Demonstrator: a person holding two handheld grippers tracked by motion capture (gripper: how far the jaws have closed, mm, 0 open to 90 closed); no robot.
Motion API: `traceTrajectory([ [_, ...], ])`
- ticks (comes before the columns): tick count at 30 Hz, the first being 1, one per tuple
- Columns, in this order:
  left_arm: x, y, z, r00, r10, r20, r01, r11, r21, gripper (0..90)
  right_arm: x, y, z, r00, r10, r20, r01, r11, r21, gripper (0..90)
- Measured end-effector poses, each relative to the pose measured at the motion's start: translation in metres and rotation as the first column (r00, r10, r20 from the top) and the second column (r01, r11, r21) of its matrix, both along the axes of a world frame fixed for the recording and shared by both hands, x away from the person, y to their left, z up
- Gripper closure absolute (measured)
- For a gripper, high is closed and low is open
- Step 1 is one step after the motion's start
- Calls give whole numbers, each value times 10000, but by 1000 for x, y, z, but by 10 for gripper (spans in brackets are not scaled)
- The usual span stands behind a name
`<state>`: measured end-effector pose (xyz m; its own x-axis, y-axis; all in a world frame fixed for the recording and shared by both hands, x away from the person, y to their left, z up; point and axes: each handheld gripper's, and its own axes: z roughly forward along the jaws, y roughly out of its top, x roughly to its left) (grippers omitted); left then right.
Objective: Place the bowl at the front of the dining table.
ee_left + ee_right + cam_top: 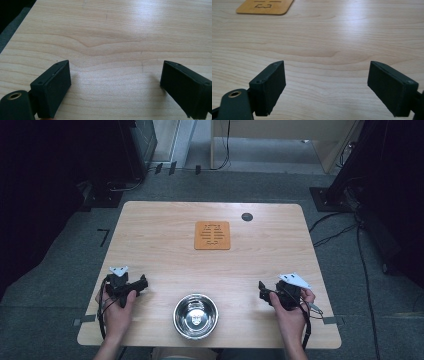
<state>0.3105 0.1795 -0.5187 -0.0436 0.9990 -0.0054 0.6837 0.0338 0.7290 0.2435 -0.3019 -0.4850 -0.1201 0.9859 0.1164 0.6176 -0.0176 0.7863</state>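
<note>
A shiny steel bowl (195, 316) sits at the table's near edge, midway between the two hands. An orange square mat (212, 235) with dark cut-out marks lies flat in the middle of the table; its corner (265, 7) shows at the top left of the right gripper view. My left gripper (143, 284) rests on the table left of the bowl, open, nothing between its jaws (115, 82). My right gripper (262, 289) rests right of the bowl, also open and empty (327, 82).
The light wood table (165, 250) has a round grey cable port (247, 216) near its far edge. Beyond it, grey carpet with cables, dark equipment stands on both sides and a pale wooden desk (280, 135) at the back.
</note>
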Motion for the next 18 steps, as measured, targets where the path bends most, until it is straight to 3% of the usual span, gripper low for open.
traceTrajectory([
  [18, 1, -1, 0, 10000, 73, -19, -73, 10000, 19, 93, -4, 39, 2, 9938, 1107, -59, -1105, 9936, 214, 148],
])
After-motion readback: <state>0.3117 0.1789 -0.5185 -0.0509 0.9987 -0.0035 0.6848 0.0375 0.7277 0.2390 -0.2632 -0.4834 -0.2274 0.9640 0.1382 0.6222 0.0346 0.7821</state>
